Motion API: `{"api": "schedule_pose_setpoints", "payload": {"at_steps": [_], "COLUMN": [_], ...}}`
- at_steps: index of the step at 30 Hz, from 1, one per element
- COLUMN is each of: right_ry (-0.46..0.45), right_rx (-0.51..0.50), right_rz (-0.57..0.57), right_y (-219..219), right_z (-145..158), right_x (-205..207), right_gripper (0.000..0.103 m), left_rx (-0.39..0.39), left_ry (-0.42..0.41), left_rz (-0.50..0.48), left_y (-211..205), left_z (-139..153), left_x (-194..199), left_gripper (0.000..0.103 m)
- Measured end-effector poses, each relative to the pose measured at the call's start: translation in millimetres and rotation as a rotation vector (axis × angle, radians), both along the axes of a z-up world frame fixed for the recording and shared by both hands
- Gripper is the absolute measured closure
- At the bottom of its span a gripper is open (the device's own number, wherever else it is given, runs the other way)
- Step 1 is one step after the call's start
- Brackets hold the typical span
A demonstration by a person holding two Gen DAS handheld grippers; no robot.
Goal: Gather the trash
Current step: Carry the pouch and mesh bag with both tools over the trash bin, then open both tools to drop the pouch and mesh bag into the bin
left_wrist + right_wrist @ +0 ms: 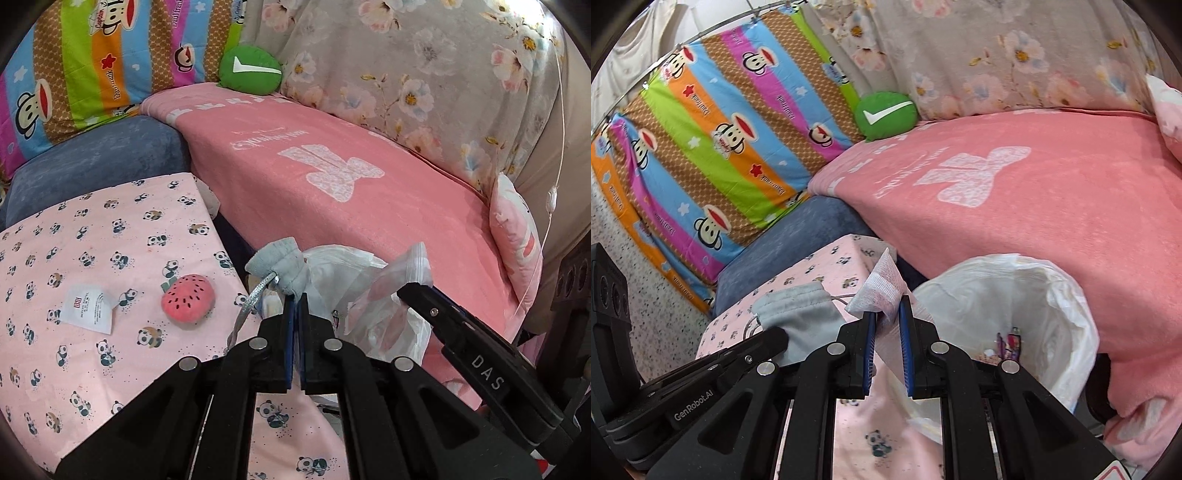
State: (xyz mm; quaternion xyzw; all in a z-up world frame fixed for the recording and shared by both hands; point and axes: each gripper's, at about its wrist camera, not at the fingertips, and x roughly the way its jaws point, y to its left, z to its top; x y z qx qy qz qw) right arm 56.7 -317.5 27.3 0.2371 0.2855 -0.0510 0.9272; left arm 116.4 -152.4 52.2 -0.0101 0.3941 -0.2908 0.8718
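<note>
The left gripper (296, 301) is closed tight on a grey sock (282, 266). The right gripper (888, 314) pinches a clear zip bag (882, 288), just beside the white trash bag (1067, 295). Something small, perhaps wrappers, lies inside the trash bag.

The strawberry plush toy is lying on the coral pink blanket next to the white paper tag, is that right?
Not quite. In the left wrist view the strawberry plush toy lies on the panda-print cloth, not the coral pink blanket. The white paper tag is beside it.
</note>
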Motion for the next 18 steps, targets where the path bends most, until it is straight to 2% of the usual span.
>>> {"api": "schedule_pose_setpoints", "payload": {"at_steps": [11, 13, 15, 17, 18], "right_ry": [0.023, 0.03, 0.039, 0.055, 0.058], "right_rx": [0.02, 0.023, 0.026, 0.036, 0.04], "right_rz": [-0.054, -0.064, -0.081, -0.09, -0.09], "right_y": [-32.1, -35.6, -39.4, -42.4, -43.4], "right_z": [-17.0, -20.1, -23.7, -28.1, -30.0], "right_x": [-16.5, -17.7, -18.3, -17.8, -17.7], "right_gripper": [0.09, 0.087, 0.084, 0.083, 0.083], "left_rx": [0.022, 0.024, 0.024, 0.027, 0.03], "left_ry": [0.017, 0.022, 0.031, 0.026, 0.017], "left_rz": [-0.061, -0.071, -0.071, -0.059, -0.05], "left_y": [-39.5, -44.4, -47.7, -48.2, -47.7], "left_z": [-11.1, -13.8, -17.1, -18.9, -19.5], "left_x": [-9.2, -9.4, -8.6, -8.6, -9.0], "left_gripper": [0.101, 0.1, 0.094, 0.071, 0.069]}}
